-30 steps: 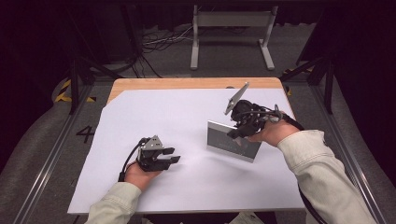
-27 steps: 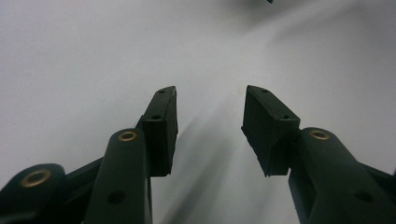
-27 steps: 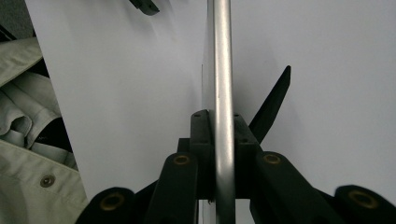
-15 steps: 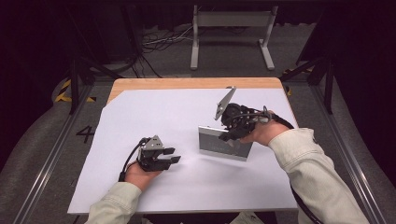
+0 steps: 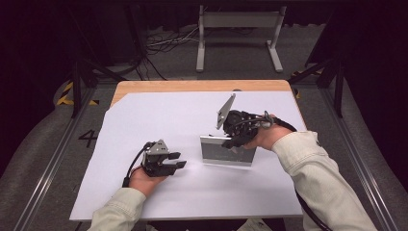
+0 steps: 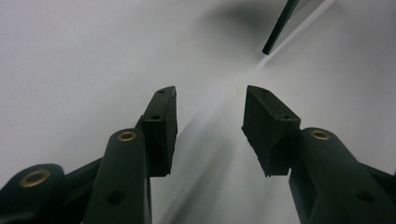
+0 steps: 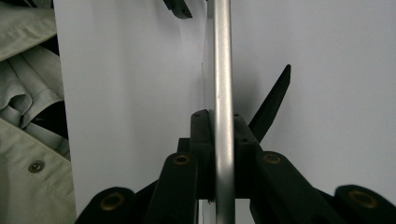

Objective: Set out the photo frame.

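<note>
**Right gripper stands a metal plate on the white sheet**

High view: the plate [image 5: 227,150], a flat grey metal panel, stands on its long edge near the middle of the white sheet [image 5: 159,113] that covers the table. The right gripper [image 5: 236,138] clamps the plate's top edge at its right end, with the hand behind it. The left gripper [image 5: 176,163] rests on the sheet just left of the plate, apart from it, its tips pointing toward the plate. The step in hand looks like positioning the upright plate with the right gripper while the left waits. The next move probably calls for bringing the left jaws onto the plate's free left end, without tipping the plate.

Left gripper view: the left gripper [image 6: 210,123] has its jaws about half open with nothing between them, only bare sheet beneath. A dark corner of the plate [image 6: 275,32] shows ahead and to the right, well clear of the tips.

Right gripper view: the right gripper [image 7: 223,133] is closed narrow on the plate [image 7: 222,70], seen edge-on as a bright strip running straight up between the pads, which press on both its faces. A sleeve [image 7: 23,116] lies to the plate's left.
</note>
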`<action>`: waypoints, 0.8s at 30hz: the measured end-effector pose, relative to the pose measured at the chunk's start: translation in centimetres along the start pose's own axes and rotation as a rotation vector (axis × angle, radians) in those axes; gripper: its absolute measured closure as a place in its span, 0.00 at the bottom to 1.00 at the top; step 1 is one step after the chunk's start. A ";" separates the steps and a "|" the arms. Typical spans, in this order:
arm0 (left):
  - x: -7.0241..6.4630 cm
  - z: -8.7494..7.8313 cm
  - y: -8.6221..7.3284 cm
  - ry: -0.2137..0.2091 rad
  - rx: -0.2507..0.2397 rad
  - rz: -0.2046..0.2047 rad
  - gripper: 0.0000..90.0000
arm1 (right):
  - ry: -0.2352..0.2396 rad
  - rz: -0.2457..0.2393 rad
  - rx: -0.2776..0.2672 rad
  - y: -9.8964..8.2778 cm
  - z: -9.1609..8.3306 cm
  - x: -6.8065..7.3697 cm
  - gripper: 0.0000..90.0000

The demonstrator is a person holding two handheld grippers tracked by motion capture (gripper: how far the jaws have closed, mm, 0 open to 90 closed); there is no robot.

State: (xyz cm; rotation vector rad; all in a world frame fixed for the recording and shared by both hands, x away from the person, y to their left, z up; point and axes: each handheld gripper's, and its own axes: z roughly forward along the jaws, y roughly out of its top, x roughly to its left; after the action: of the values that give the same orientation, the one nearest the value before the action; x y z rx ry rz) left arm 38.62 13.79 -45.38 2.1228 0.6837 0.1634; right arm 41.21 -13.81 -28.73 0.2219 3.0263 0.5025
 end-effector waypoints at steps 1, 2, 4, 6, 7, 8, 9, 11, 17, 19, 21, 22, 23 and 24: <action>0.0 0.0 0.0 0.002 -0.003 -0.003 0.61 | 0.004 -0.007 0.000 0.0 0.1 0.0 0.92; 0.0 0.0 0.0 0.002 -0.003 -0.003 0.61 | 0.004 -0.007 0.000 0.0 0.1 0.0 0.92; 0.0 0.0 0.0 0.000 -0.002 0.000 0.61 | 0.003 -0.030 0.006 0.1 0.3 0.1 0.92; 0.0 0.0 0.0 -0.001 0.001 0.002 0.61 | 0.001 -0.035 0.008 0.2 0.5 0.1 0.92; 0.0 0.0 0.0 -0.001 0.001 0.000 0.61 | 0.003 -0.032 0.014 0.2 0.5 0.1 0.92; -0.1 0.0 0.0 -0.001 0.001 0.000 0.61 | 0.001 -0.034 0.017 0.2 0.6 0.1 0.92; -0.1 0.0 0.0 0.000 0.000 -0.001 0.61 | 0.000 -0.038 0.024 0.2 0.7 0.1 0.92; 0.0 0.0 0.0 0.001 0.000 0.004 0.61 | -0.010 -0.045 0.033 0.2 0.8 0.1 0.92; 0.0 0.0 0.0 0.001 0.003 0.004 0.61 | -0.032 -0.070 0.046 0.2 0.9 0.1 0.91; 0.0 0.1 0.0 0.001 0.004 0.005 0.61 | -0.051 -0.079 0.047 0.2 0.9 0.0 0.90; 0.0 0.1 0.0 0.000 0.005 0.005 0.61 | -0.062 -0.081 0.049 0.0 1.0 -0.2 0.89; 0.0 0.1 0.0 0.001 0.005 0.005 0.61 | -0.066 -0.081 0.049 -0.1 1.0 -0.3 0.88; 0.0 0.1 0.0 0.000 0.005 0.005 0.61 | -0.068 -0.080 0.049 -0.1 1.0 -0.4 0.88; 0.0 0.1 0.0 0.000 0.005 0.005 0.61 | -0.074 -0.081 0.052 -0.2 1.1 -0.5 0.87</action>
State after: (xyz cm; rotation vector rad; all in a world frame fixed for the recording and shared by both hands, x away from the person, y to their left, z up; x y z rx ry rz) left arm 38.64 13.72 -45.41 2.1297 0.6798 0.1650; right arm 41.73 -13.77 -29.78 0.1175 2.9642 0.4002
